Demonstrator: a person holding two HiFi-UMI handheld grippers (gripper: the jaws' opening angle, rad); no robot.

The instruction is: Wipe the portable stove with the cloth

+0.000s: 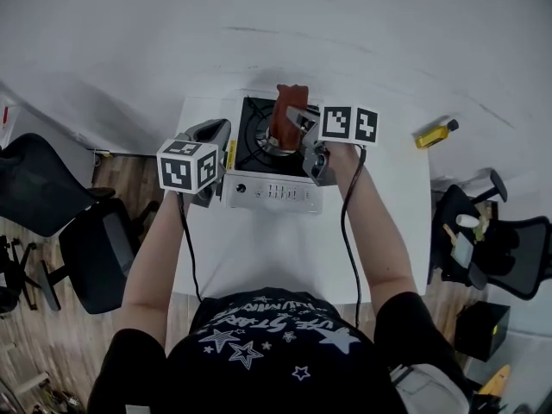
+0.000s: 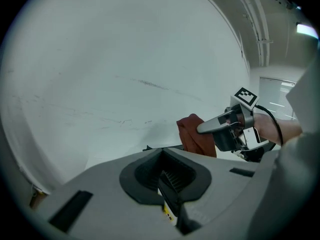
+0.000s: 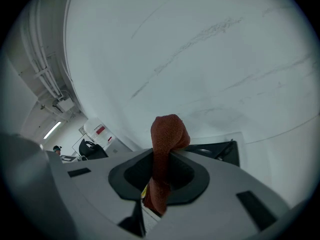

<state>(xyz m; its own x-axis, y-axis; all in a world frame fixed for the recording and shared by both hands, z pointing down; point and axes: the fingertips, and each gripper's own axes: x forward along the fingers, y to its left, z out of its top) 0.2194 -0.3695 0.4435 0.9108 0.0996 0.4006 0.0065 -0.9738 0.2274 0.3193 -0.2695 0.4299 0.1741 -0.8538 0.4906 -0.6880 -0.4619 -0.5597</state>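
Pinching red cloth (image 3: 168, 132), right gripper (image 1: 291, 121) above stove (image 1: 272, 193)

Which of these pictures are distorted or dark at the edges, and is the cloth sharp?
Left gripper view and right gripper view: strong fisheye bending, black corners around a round image. Right gripper view: the red cloth is sharp and evenly lit, without glare. Head view: straighter lines, soft light, no hard shadow around the portable stove on the table.

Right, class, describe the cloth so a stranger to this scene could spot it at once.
On the white table sits a silver portable stove with a black top. Above it, the right gripper pinches the cloth: a rust-red bunched rag, the only red, soft thing.
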